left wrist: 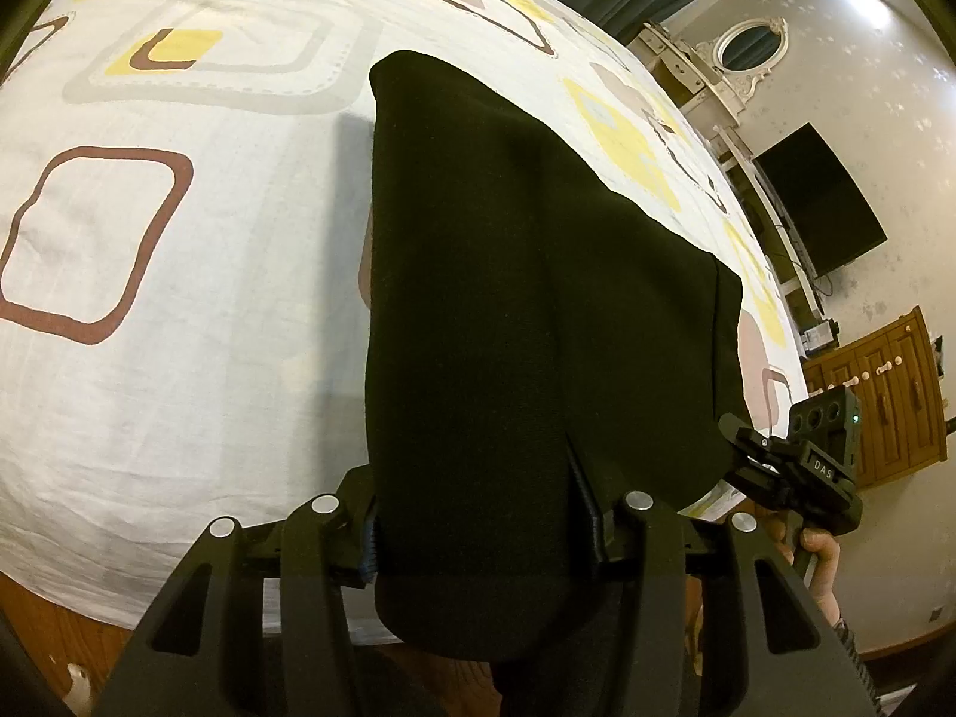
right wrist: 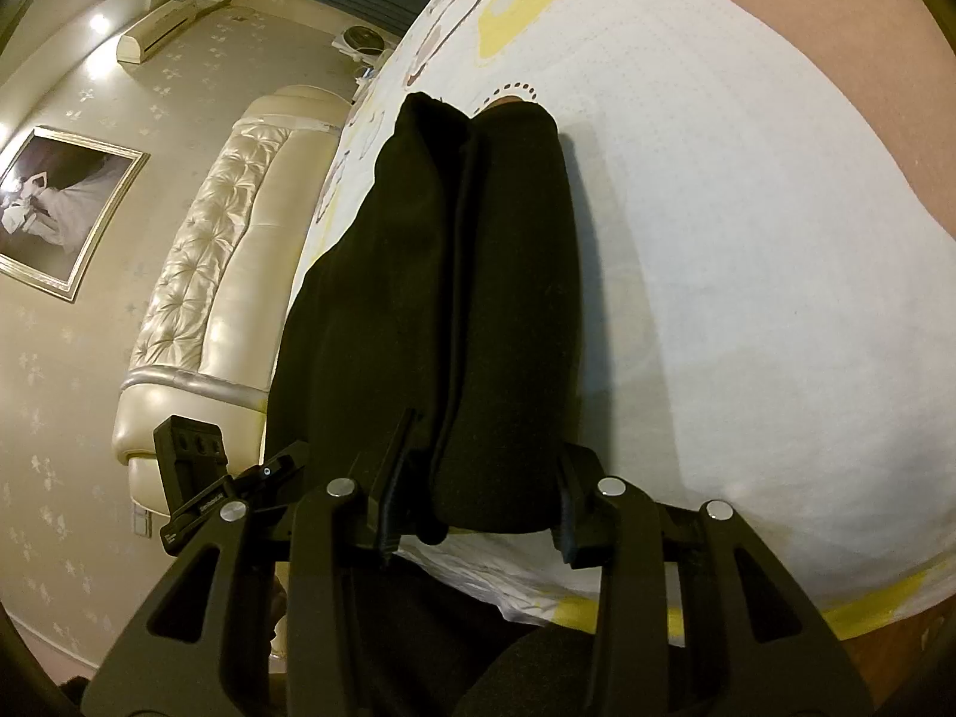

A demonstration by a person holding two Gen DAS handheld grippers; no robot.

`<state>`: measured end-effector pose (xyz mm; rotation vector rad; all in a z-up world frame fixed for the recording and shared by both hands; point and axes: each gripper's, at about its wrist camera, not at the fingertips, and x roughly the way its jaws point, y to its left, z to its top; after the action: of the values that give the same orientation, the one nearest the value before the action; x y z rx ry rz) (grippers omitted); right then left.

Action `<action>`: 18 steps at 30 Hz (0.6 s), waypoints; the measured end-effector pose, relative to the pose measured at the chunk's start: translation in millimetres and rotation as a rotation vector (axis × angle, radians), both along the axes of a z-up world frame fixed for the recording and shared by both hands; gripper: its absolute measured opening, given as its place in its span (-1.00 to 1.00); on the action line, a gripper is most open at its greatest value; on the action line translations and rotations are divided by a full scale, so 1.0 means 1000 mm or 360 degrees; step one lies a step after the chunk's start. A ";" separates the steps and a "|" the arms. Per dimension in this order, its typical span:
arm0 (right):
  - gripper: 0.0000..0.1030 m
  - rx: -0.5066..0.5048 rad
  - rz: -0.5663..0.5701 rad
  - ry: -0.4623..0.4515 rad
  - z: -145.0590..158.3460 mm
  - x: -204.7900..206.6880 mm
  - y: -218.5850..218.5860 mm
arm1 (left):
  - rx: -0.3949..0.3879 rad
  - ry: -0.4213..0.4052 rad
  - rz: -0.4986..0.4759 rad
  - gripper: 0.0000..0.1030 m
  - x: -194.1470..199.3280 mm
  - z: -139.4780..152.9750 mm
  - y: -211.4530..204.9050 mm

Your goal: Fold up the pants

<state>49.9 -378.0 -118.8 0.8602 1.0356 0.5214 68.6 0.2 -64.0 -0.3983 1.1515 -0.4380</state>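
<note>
Black pants (left wrist: pixel 508 310) lie stretched over a patterned white bedsheet (left wrist: pixel 179 358), reaching from the bed's near edge toward its far side. My left gripper (left wrist: pixel 484 532) has its jaws spread wide around the near end of the pants, and cloth drapes between and over the fingers. My right gripper (right wrist: pixel 478 520) likewise straddles the other near corner of the pants (right wrist: pixel 454 275), jaws wide apart. The right gripper also shows in the left wrist view (left wrist: pixel 788 466), at the pants' right edge. The left gripper shows in the right wrist view (right wrist: pixel 239 478) at the left.
The bed's wooden frame edge (left wrist: pixel 54 615) is below the sheet. A cream tufted headboard (right wrist: pixel 203 275) stands left of the bed. A wall TV (left wrist: pixel 818 203), a wooden cabinet (left wrist: pixel 884 394) and a mirror (left wrist: pixel 747 48) are beyond the bed's right side.
</note>
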 end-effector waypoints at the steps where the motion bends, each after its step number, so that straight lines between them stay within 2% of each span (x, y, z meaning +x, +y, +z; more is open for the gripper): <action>1: -0.28 0.0002 0.0000 0.0001 0.000 0.000 0.000 | 0.0001 -0.0001 0.0000 -0.04 -0.001 0.001 0.002; 7: -0.28 0.0003 -0.0002 0.0000 0.000 0.000 0.000 | -0.0002 0.0003 0.0004 -0.01 -0.002 0.000 0.003; 9: -0.24 0.0021 -0.0003 0.0002 0.000 0.000 0.000 | 0.0024 -0.0010 0.0016 0.17 -0.002 0.001 0.002; 10: -0.20 0.0042 -0.0004 0.0006 -0.001 0.000 -0.001 | 0.0054 -0.0029 0.0021 0.23 -0.002 0.001 0.001; 12: -0.13 0.0086 -0.0005 0.0005 -0.001 0.001 -0.003 | 0.0148 -0.0099 0.0022 0.49 -0.005 0.005 -0.002; 18: 0.08 0.0099 0.0030 -0.0024 0.006 0.000 -0.004 | 0.0337 -0.0271 -0.0033 0.56 -0.012 0.019 -0.014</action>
<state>50.1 -382.2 -113.1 0.9007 1.0188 0.5778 56.9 -13.6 -45.4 -0.1613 1.0250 -0.3566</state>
